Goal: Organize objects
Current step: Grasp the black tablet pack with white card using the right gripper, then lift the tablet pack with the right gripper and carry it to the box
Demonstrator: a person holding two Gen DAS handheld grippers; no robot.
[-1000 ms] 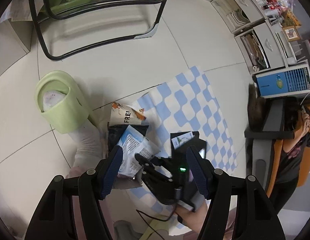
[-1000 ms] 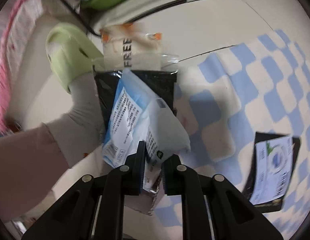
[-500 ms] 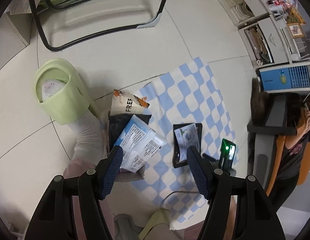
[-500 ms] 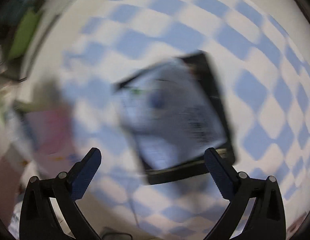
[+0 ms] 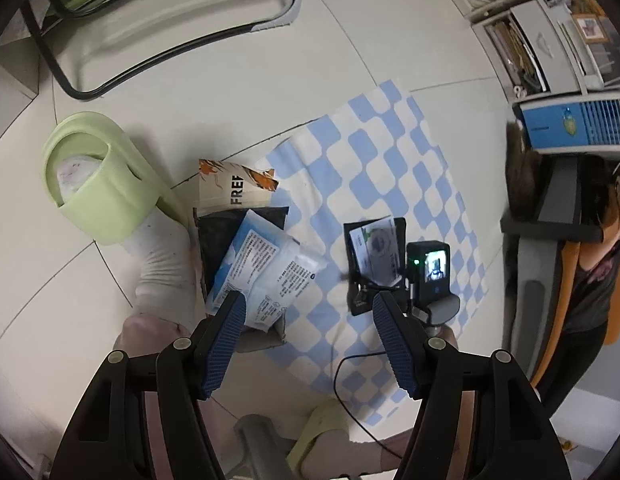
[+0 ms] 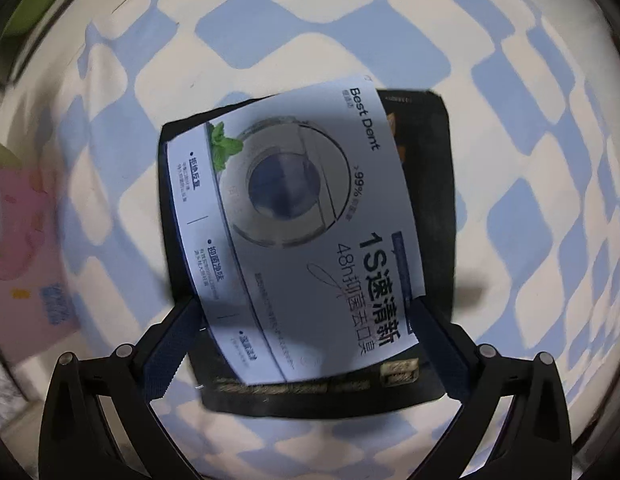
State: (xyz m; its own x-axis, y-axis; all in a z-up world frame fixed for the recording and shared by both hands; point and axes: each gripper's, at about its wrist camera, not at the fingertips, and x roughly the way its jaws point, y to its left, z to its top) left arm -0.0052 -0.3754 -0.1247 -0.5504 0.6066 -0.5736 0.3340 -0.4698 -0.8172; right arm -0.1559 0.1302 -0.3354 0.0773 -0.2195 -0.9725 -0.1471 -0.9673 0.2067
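Note:
A white-labelled "Best Dent" packet [image 6: 294, 216] lies on a black packet [image 6: 434, 184] on the blue-and-white checked cloth [image 6: 294, 12]. My right gripper [image 6: 306, 340] is open, its fingers on either side of the packets' near end, low over the cloth. In the left wrist view the same packets [image 5: 374, 252] lie mid-cloth with the right gripper's camera body [image 5: 428, 270] over them. My left gripper [image 5: 310, 336] is open and empty, held high. A pile of packets lies at the cloth's left edge: a white-blue one [image 5: 262, 268] over a black one [image 5: 226, 232] and a "FREE" one [image 5: 234, 188].
A foot in a white sock and green slipper [image 5: 94, 176] rests left of the pile. A black chair frame [image 5: 182, 40] stands behind. Drawer units [image 5: 542, 40] and a seated person [image 5: 590, 272] are on the right. A cable [image 5: 350, 384] crosses the cloth's near edge.
My right gripper let go of the white-blue packet on the pile, opened, swung right and came down around the Best Dent packets. My left gripper stayed open.

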